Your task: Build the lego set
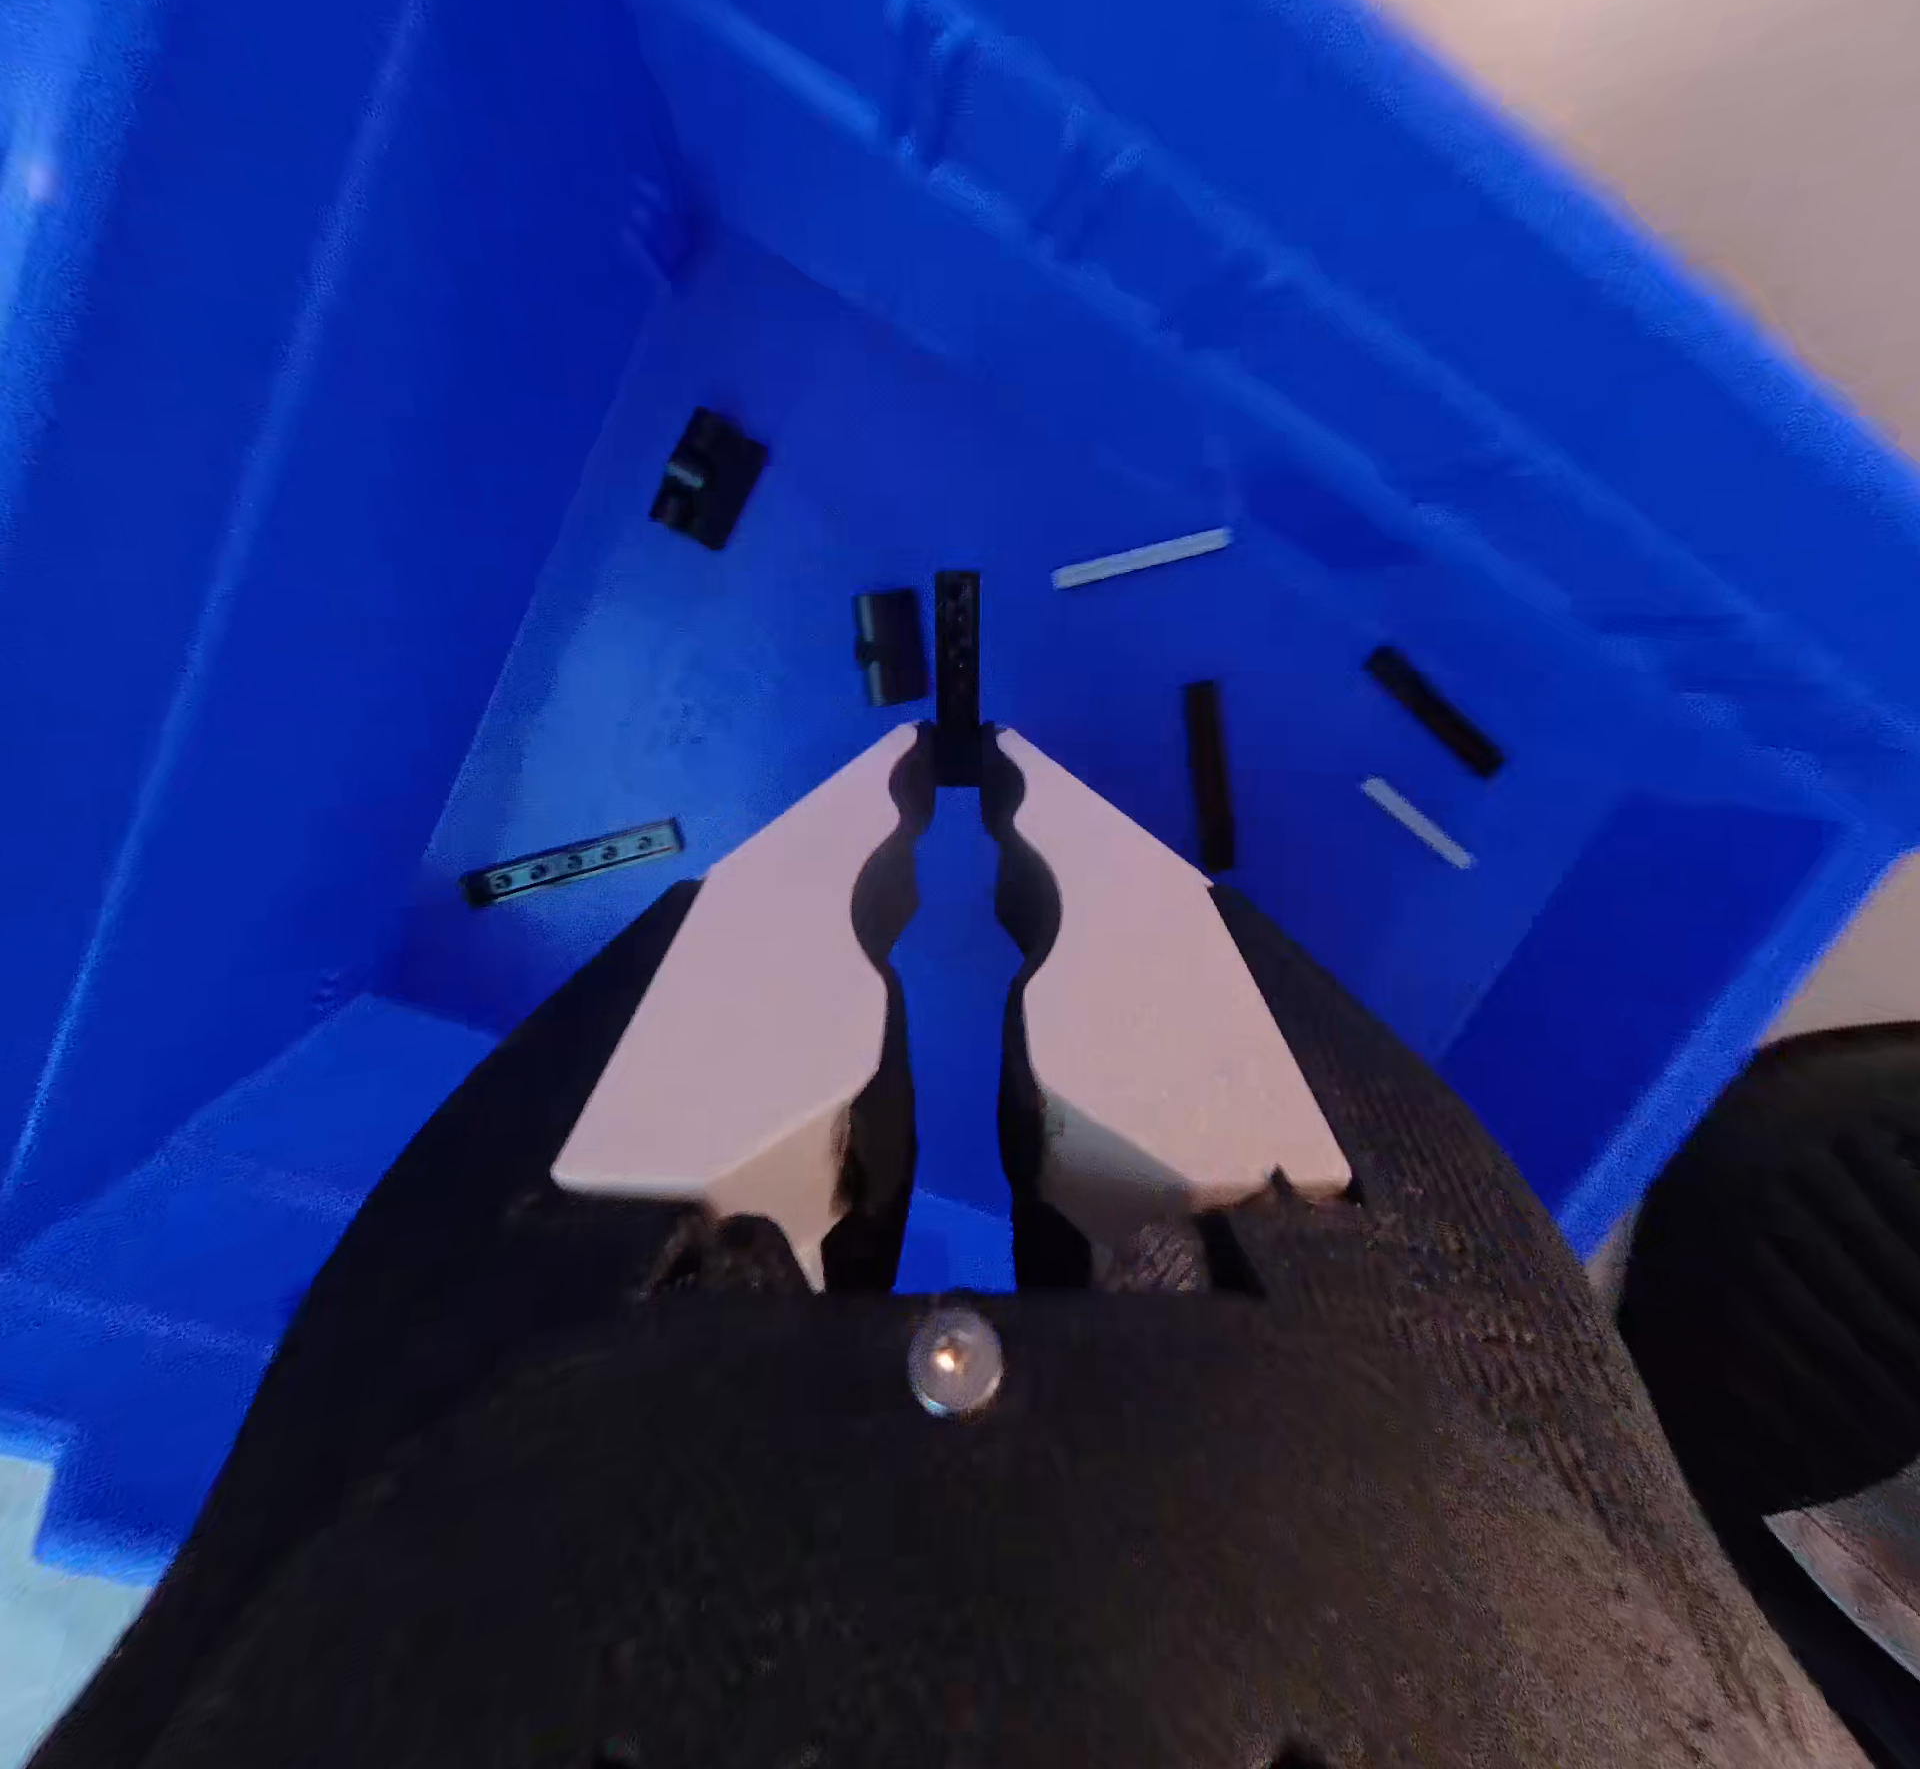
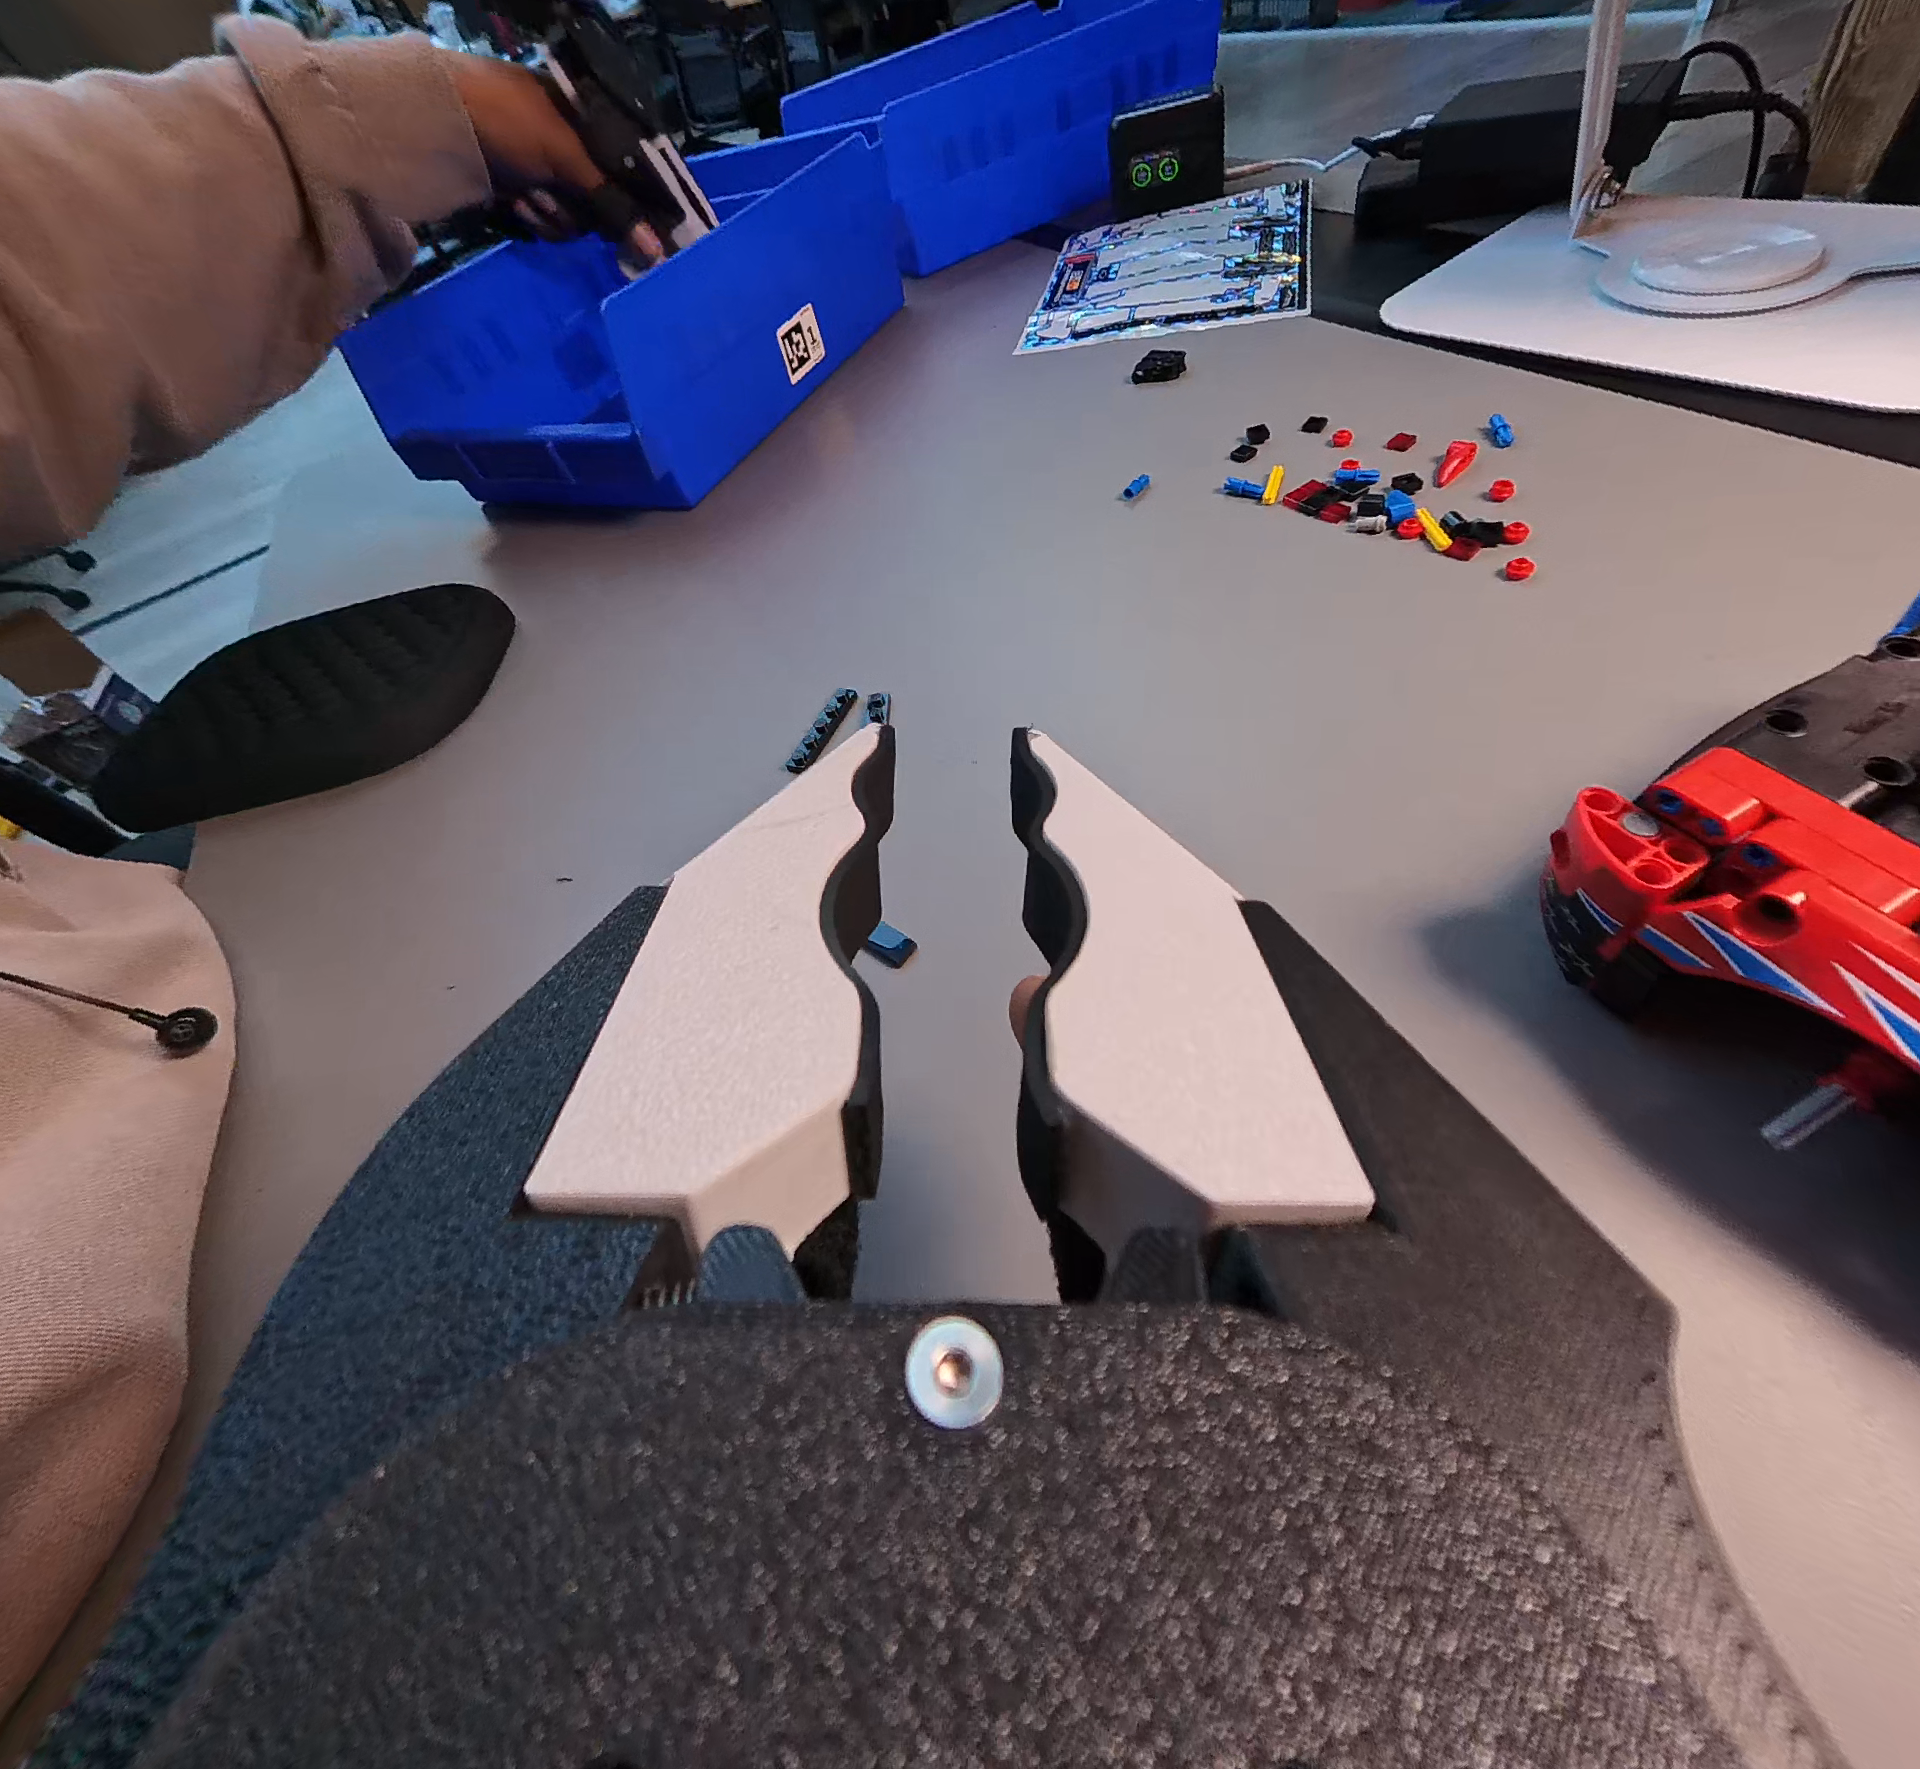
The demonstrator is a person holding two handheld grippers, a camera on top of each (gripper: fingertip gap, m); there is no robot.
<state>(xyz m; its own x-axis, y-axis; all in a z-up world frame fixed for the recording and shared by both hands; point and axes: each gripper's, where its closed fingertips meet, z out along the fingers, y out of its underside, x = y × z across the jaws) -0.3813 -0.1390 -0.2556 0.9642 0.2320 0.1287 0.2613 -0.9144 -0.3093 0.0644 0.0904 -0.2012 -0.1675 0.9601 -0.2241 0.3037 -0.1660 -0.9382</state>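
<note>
At frame centre, the left gripper [image 1: 957, 745] pinches a thin black studded Lego plate [image 1: 957, 649] in its jaws, inside the blue plastic bin [image 1: 343, 493]. The right gripper [image 2: 953, 732] hovers over the grey desk [image 2: 1039, 524], jaws narrowly parted and empty.

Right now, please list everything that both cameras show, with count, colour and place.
bin: one, blue, far left on the table; more blue bins behind it
held piece: one, black, long, pinched upright at the left gripper's tips
bin pieces: about five black, two white, loose on the bin floor
sticker sheet: one, multicoloured, flat beyond the pile
pile: many small pieces, red, blue, black, yellow, mid-right of table
car: one, red with blue and white stripes, right edge
black strips: two, on the table past the right fingertips
pad: one, black, oval, left
left gripper: shut on the held piece, inside the bin
right gripper: open, empty, low over the table
sleeve: beige, reaching to the bin
</note>
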